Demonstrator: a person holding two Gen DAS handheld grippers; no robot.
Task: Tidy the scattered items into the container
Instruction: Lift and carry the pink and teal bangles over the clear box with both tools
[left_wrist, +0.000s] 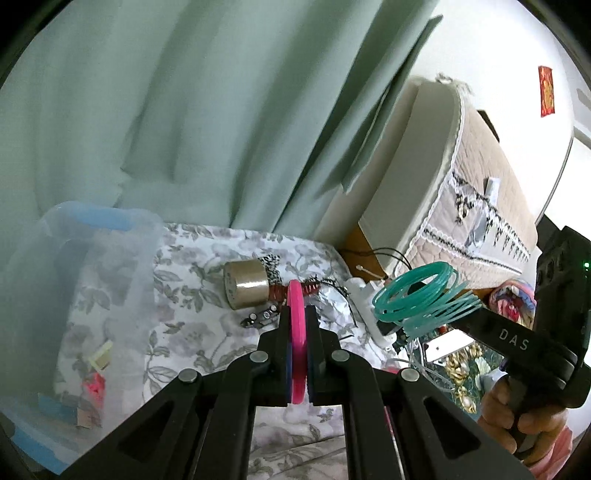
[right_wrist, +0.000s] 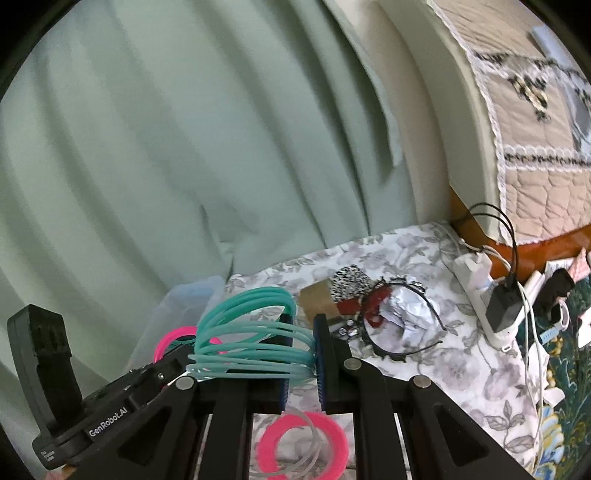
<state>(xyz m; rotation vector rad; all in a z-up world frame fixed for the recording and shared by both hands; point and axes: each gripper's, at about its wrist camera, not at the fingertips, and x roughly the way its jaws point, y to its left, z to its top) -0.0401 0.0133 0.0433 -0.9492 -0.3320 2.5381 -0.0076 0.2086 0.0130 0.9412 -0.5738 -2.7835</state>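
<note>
— Bangles first: the left gripper (left_wrist: 297, 325) has its jaws pressed together on a pink bangle (left_wrist: 297, 343), held on edge above the flowered cloth (left_wrist: 192, 332). What does the other one have?

— The right gripper (right_wrist: 303, 350) is clamped on a bunch of thin teal bangles (right_wrist: 251, 332), which stick out to its left. Below it, on the cloth, lies a flat pink ring (right_wrist: 306, 443) with a clear loop (right_wrist: 295, 435) across it.

— And the container?

— A clear plastic box (left_wrist: 74, 295) with blue handles stands at the left edge of the cloth, with a few small bits lying inside it.

— Further back?

— A gold-coloured roll (left_wrist: 247, 284) on its side, a small metal clip (left_wrist: 258, 317) just in front of it, then a black headband (right_wrist: 402, 332) around some crumpled foil (right_wrist: 410, 314). To the right a white power strip (right_wrist: 484, 302) carries a black plug. Green curtains (left_wrist: 184, 110) hang behind it all.
</note>
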